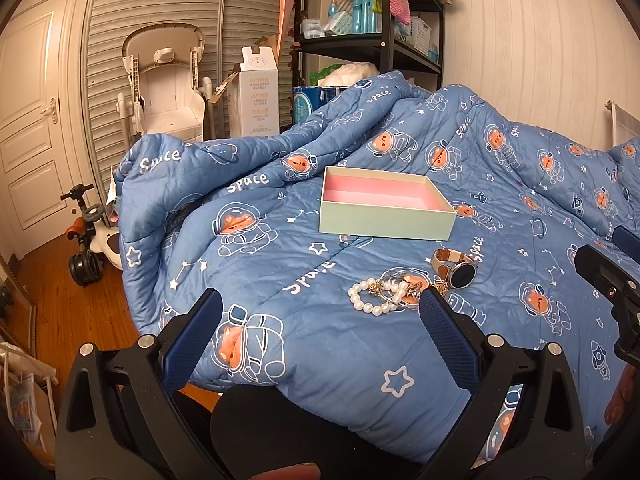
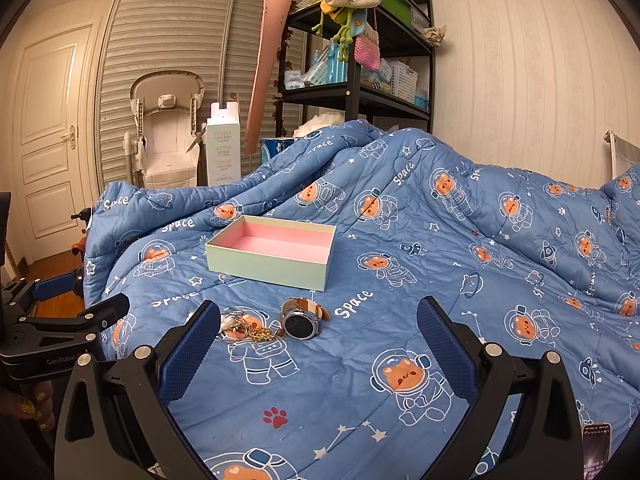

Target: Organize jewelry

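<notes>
An open pale green box with a pink inside (image 1: 386, 205) (image 2: 276, 253) sits on the blue quilt. In front of it lie a watch with a tan strap (image 1: 457, 268) (image 2: 302, 320), a pearl bracelet (image 1: 378, 296) and a gold chain (image 2: 260, 334). My left gripper (image 1: 320, 316) is open and empty, low in front of the jewelry; its right finger (image 1: 448, 338) is beside the chain. My right gripper (image 2: 318, 324) is open and empty, just short of the watch. In the right wrist view the left finger (image 2: 188, 354) hides most of the bracelet.
The blue space-print quilt (image 1: 320, 340) covers the bed, bunched up behind the box. A black shelf rack (image 2: 360, 80), a white high chair (image 1: 168, 88), a carton (image 1: 256, 92) and a ride-on toy (image 1: 92, 240) stand beyond the bed. A phone (image 2: 596, 448) lies bottom right.
</notes>
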`<state>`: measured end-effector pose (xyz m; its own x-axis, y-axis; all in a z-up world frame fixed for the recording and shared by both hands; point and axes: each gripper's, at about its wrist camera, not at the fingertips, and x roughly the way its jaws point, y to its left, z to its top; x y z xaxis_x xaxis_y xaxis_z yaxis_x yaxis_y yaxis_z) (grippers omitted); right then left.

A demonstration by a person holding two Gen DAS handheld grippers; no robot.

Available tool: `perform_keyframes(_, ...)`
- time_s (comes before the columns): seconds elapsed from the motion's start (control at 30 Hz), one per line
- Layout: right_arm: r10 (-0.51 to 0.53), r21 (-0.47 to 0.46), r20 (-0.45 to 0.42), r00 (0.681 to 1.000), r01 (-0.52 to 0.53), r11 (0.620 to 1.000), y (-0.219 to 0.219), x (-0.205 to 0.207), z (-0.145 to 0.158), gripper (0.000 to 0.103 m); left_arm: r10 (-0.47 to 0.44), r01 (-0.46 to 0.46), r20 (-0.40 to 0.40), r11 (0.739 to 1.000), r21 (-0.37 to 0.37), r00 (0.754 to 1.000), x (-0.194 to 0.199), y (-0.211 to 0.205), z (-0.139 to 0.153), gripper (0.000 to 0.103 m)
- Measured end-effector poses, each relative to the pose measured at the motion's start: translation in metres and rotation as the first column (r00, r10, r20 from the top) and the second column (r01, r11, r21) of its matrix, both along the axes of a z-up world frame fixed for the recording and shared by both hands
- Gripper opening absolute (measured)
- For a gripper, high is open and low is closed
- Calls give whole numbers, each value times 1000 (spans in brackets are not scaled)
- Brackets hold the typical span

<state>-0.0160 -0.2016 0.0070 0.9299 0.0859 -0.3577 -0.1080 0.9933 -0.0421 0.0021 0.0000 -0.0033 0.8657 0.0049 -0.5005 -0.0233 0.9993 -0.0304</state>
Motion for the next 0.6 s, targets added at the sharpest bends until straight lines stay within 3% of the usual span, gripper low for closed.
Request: perform_keyframes(0.6,1,-1,0,1000,-1,1000,0,0,0,96,1,-1,-4,1000,2,1000,-1,3,-5,97)
